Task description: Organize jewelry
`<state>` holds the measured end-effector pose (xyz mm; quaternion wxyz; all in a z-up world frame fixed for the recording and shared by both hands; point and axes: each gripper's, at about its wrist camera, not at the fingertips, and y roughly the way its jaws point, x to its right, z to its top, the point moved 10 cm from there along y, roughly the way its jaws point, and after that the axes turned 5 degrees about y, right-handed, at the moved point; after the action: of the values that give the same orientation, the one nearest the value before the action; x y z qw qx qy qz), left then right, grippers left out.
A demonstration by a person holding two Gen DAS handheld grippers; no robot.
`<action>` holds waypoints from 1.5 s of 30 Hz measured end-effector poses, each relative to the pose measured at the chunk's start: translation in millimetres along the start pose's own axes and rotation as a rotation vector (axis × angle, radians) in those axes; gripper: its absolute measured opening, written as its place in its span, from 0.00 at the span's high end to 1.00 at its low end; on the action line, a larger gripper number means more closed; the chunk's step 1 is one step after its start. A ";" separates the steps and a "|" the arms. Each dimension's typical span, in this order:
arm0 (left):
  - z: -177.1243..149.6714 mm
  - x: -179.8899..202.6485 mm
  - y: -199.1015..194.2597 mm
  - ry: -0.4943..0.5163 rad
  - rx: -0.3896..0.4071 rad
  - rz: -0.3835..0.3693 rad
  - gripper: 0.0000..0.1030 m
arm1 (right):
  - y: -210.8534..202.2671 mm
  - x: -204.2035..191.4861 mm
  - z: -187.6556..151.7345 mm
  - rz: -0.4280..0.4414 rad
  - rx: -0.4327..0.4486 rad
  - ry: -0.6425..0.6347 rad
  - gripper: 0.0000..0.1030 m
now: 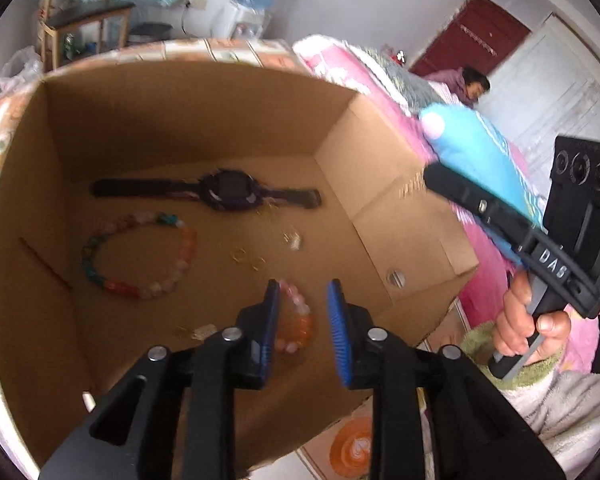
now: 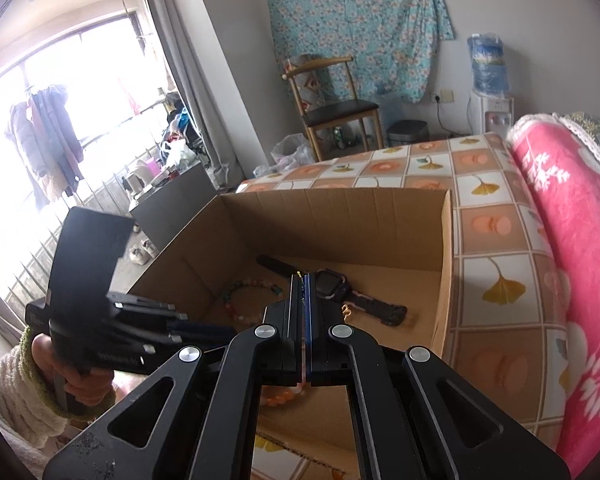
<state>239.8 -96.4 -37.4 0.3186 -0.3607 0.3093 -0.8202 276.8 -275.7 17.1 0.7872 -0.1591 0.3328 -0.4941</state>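
Observation:
An open cardboard box (image 1: 180, 120) holds jewelry. Inside lie a dark watch (image 1: 228, 192), a multicoloured bead bracelet (image 1: 140, 256), a pink and orange bead bracelet (image 1: 298, 320) and several small gold rings (image 1: 246, 258). My left gripper (image 1: 302, 292) is open and empty, hanging over the pink and orange bracelet. My right gripper (image 2: 305, 280) is shut above the box (image 2: 340, 216), with a thin gold-coloured piece (image 2: 299, 274) showing at its fingertips; the watch (image 2: 336, 284) lies beyond. The right gripper also shows in the left wrist view (image 1: 432, 178), over the box's right wall.
The box sits on a bed with an orange tiled leaf-pattern sheet (image 2: 492, 224). A pink blanket (image 2: 572, 216) lies to the right, with a blue pillow (image 1: 476, 152). A chair (image 2: 336, 104), bin (image 2: 408, 132) and water dispenser (image 2: 490, 92) stand by the far wall.

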 end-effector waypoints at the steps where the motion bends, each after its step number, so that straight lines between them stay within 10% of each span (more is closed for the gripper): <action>1: 1.7 -0.9 -4.6 -0.001 0.014 0.005 0.72 | -0.4 -0.2 -1.0 0.003 -0.011 0.006 1.00; 11: -7.4 1.8 -57.4 0.056 0.181 0.150 0.41 | 10.6 7.2 -10.4 -0.006 -0.147 0.096 0.94; 27: -34.9 7.5 -124.1 0.038 0.333 0.381 0.05 | -79.3 -10.8 -7.4 -0.200 0.115 0.080 0.23; 45: -49.5 1.4 -143.8 -0.028 0.305 0.698 0.05 | -96.5 -4.6 -44.8 -0.479 0.122 0.016 0.08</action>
<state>157.0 3.4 42.1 0.6331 -0.1929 0.2836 -0.6939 180.1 -312.6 42.1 0.6530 -0.1820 0.2614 -0.6871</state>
